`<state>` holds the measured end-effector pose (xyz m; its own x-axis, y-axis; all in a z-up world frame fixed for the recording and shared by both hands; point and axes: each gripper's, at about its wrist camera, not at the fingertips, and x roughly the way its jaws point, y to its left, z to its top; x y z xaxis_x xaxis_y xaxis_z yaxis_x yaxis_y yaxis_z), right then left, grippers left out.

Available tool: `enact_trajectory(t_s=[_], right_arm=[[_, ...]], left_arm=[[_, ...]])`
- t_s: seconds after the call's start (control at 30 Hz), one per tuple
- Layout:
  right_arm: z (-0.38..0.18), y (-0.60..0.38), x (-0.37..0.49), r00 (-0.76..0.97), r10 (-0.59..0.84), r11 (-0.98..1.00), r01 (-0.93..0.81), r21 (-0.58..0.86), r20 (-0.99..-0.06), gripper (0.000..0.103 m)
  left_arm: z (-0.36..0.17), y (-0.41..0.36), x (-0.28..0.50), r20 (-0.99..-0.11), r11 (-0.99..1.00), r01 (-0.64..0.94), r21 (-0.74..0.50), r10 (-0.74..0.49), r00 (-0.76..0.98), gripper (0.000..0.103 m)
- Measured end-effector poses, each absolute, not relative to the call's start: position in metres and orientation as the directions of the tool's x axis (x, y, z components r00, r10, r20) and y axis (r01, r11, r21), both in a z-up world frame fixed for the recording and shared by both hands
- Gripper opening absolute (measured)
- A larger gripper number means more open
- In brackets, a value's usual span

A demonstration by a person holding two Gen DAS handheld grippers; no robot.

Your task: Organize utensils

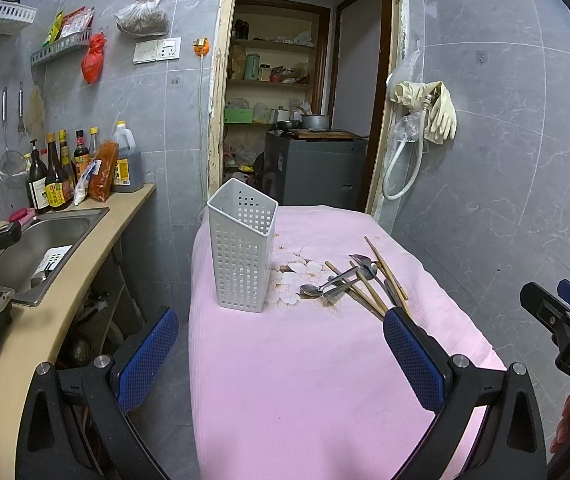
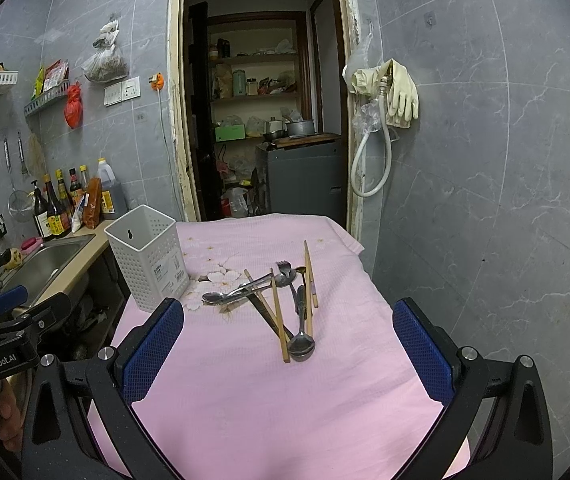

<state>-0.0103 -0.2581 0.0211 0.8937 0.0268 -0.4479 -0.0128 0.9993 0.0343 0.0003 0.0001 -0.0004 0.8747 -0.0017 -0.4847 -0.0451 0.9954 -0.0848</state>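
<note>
A white perforated utensil holder (image 1: 243, 250) (image 2: 149, 258) stands upright and empty on the pink-covered table (image 1: 305, 380) (image 2: 269, 400), at its left side. To its right lies a loose pile of utensils (image 1: 359, 282) (image 2: 281, 300): metal spoons (image 2: 301, 344), a fork (image 2: 285, 270) and several wooden chopsticks (image 2: 279, 316). My left gripper (image 1: 281, 352) is open and empty, above the near table, short of the holder. My right gripper (image 2: 289, 356) is open and empty, just in front of the pile; it also shows at the right edge of the left wrist view (image 1: 565, 320).
A kitchen counter with a steel sink (image 1: 41, 240) (image 2: 45, 264) and sauce bottles (image 1: 65, 172) runs along the left. A grey tiled wall with hanging gloves (image 1: 437, 112) and hose is on the right. An open doorway (image 1: 301, 100) lies behind the table.
</note>
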Motion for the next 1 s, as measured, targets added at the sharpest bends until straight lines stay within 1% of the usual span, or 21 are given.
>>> enact_trajectory(t_s=[0.6,0.63,0.77,1.0], right_arm=[[0.021,-0.257,-0.009,0.892,0.027,0.999,-0.012,0.035,-0.450,0.102],[0.021,-0.257,-0.009,0.892,0.027,0.999,-0.012,0.035,-0.451,0.102],[0.020,-0.257,-0.009,0.892,0.026,0.999,-0.012,0.035,-0.452,0.102],[0.021,-0.255,-0.007,0.891,0.025,0.999,-0.011,0.035,-0.453,0.102]], left_arm=[[0.000,0.000,0.001,-0.489,0.995,-0.046,-0.087,-0.002,0.872,0.103],[-0.013,0.005,0.003,-0.489,0.995,-0.046,-0.088,-0.003,0.872,0.103],[-0.026,0.009,0.001,-0.490,0.995,-0.045,-0.090,-0.005,0.872,0.103],[-0.024,0.008,0.002,-0.492,0.995,-0.045,-0.090,-0.005,0.871,0.103]])
